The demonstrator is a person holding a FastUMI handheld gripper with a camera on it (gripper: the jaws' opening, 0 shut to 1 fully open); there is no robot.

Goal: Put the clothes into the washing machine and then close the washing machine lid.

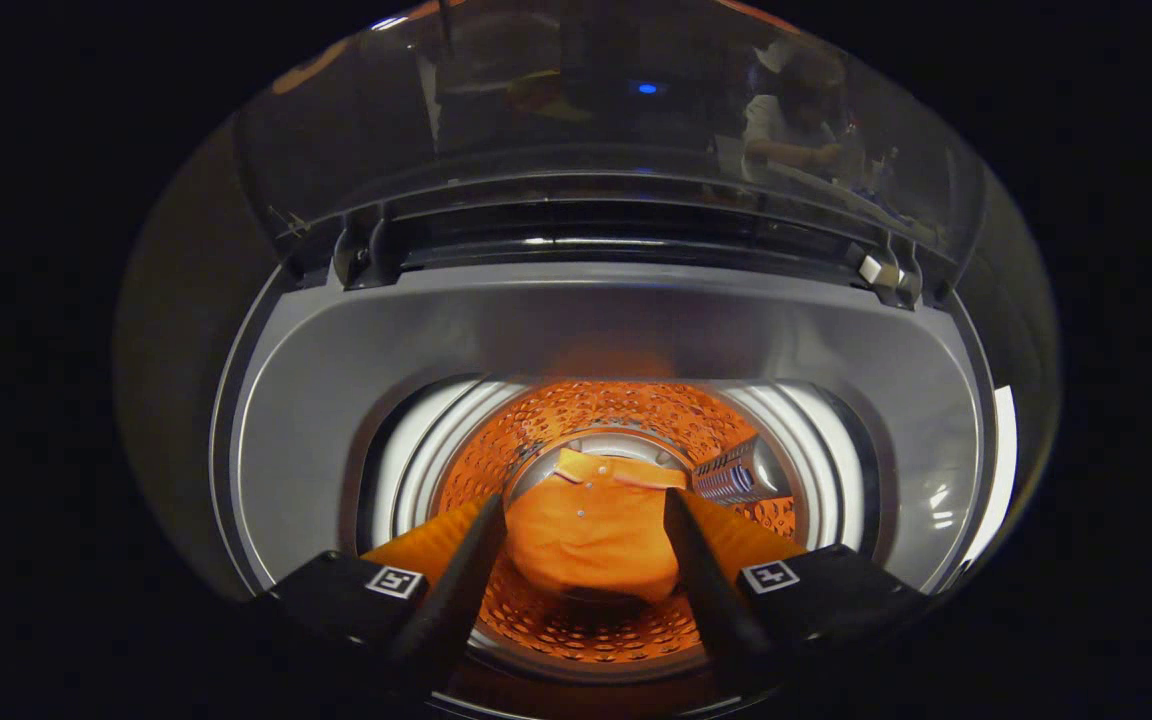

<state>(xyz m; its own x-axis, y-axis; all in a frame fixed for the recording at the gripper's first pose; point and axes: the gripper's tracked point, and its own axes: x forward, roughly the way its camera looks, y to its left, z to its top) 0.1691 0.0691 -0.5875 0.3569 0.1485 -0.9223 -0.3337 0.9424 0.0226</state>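
- One orange shirt (591, 535) lies folded at the bottom of the drum (636, 420), collar and buttons facing up, seen between the two fingers and well below them.
- Spread wide, the gripper (584, 520) has nothing in its grasp; neither finger (456, 580) touches the cloth, and both hang over the mouth of the tub.
- Beside the shirt, a ribbed grey filter piece (736, 478) sits against the perforated drum wall, which glows orange from the garment's reflection.
- Around the drum runs a pale ring, then the grey top deck (356, 350) of the washing machine.
- Beyond that, the clear lid (586, 130) stands raised on its hinges (881, 272) at the back, with a person dimly reflected in it.
- By my reading, the clothes are in and the lid step comes next.
- To do it well, lift the fingers straight out of the opening first, so they catch neither rim nor cloth.
- Then reach for the lid's upper free edge rather than near the hinges, where leverage is poor.
- Swing it down slowly and guide it until it seats, since a dropped clear lid could slam or bounce open.
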